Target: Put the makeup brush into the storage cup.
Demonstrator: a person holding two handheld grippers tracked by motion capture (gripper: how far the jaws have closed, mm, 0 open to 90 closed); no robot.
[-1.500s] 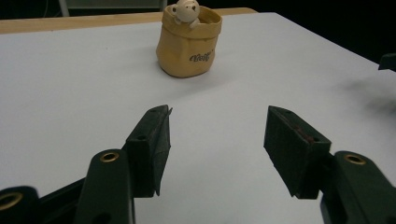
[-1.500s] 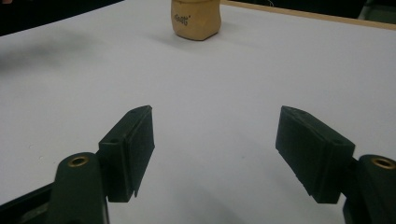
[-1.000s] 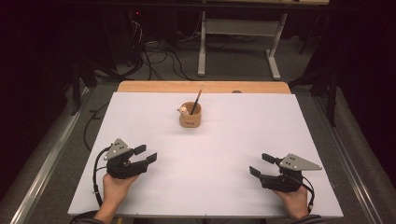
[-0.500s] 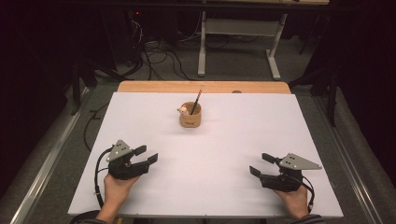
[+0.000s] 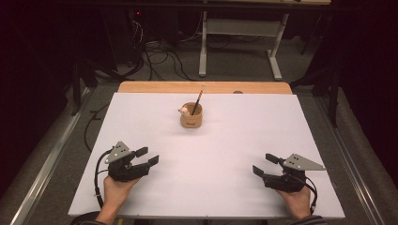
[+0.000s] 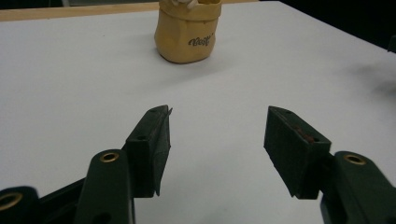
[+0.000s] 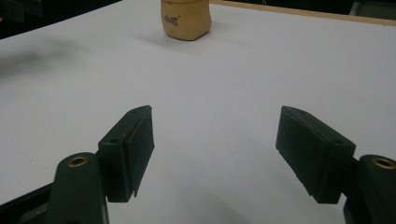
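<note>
Both claws wide open, empty: left claw, right claw. Cup with pencil ahead, well apart, between them. Approach level, square to cup, avoid tipping.

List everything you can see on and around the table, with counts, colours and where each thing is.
Cup: one, tan, far middle of the table, with dark lettering.
Pencil: one, dark, leaning in the cup.
Small figure: one, pale, at the cup's left rim.
Table: one, white top, wooden far edge.
Cables: several, dark, on the floor beyond.
Left hand-held gripper: one, black, near left, open.
Right hand-held gripper: one, black, near right, open.
</note>
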